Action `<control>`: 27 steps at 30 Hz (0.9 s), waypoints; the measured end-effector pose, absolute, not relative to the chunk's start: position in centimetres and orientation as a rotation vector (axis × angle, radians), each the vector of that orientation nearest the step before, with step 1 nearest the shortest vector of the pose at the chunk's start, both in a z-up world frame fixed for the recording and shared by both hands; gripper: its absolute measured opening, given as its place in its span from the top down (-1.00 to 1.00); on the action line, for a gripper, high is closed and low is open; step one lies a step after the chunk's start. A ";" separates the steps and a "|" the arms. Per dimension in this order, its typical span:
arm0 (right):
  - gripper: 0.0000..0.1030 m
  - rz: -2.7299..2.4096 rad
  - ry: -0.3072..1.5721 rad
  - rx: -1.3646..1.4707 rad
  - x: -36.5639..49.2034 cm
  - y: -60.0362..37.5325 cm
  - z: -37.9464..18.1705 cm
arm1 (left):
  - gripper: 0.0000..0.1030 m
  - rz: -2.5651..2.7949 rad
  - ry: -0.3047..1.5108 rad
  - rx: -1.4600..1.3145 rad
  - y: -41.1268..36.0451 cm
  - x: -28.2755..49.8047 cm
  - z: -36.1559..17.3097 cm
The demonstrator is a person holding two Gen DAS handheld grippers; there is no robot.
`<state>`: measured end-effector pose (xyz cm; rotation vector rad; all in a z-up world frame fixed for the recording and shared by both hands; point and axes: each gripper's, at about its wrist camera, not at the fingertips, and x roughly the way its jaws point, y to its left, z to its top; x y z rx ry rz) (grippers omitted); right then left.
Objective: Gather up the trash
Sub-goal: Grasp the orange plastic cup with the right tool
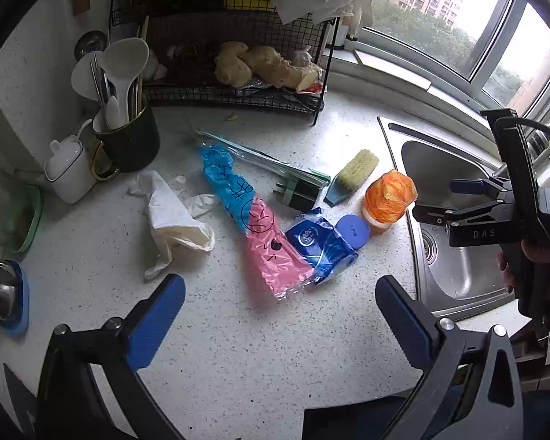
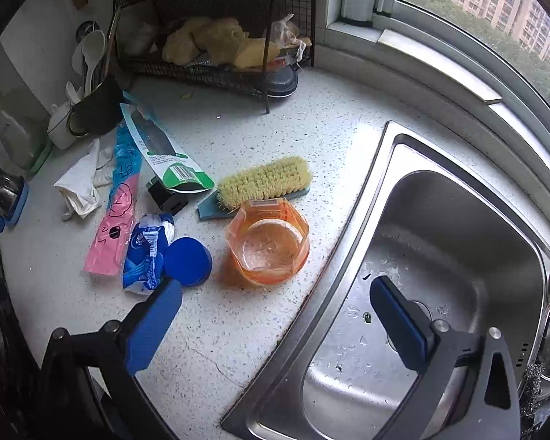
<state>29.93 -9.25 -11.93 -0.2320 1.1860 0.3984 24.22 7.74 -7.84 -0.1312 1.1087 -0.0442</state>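
Note:
Litter lies across the speckled counter: a crumpled white glove (image 1: 172, 216) (image 2: 79, 183), a blue-and-pink plastic bag (image 1: 251, 220) (image 2: 119, 198), a blue tissue wrapper (image 1: 321, 244) (image 2: 146, 253), a clear green-edged package (image 1: 271, 165) (image 2: 165, 150) and an orange plastic cup (image 1: 388, 198) (image 2: 269, 244). A blue round lid (image 1: 352, 231) (image 2: 187, 260) sits between wrapper and cup. My left gripper (image 1: 280, 315) hovers open just short of the bag and wrapper. My right gripper (image 2: 275, 311) (image 1: 458, 201) is open over the sink's edge, nearer than the cup.
A yellow scrub brush (image 1: 352, 174) (image 2: 264, 183) lies behind the cup. The steel sink (image 2: 458, 256) (image 1: 454, 267) fills the right. A black wire rack (image 1: 234, 55) with ginger, a dark utensil mug (image 1: 128, 135) and a white sugar pot (image 1: 69, 168) stand along the back left.

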 end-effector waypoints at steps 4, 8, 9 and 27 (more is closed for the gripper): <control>-0.99 0.390 1.256 -0.248 31.9 -8.4 -13.6 | -1.00 -0.054 1.150 -0.152 8.8 25.3 -9.3; -0.99 0.393 1.310 -0.230 33.7 -8.1 -14.8 | -1.00 -0.056 1.180 -0.225 10.2 25.9 -10.5; -0.99 0.395 1.311 -0.241 34.0 -7.9 -15.0 | -1.00 -0.054 1.191 -0.230 10.5 26.0 -10.9; -0.28 0.437 1.374 -0.303 34.3 -6.7 -18.0 | -1.00 0.021 1.262 -0.216 12.4 26.2 -13.2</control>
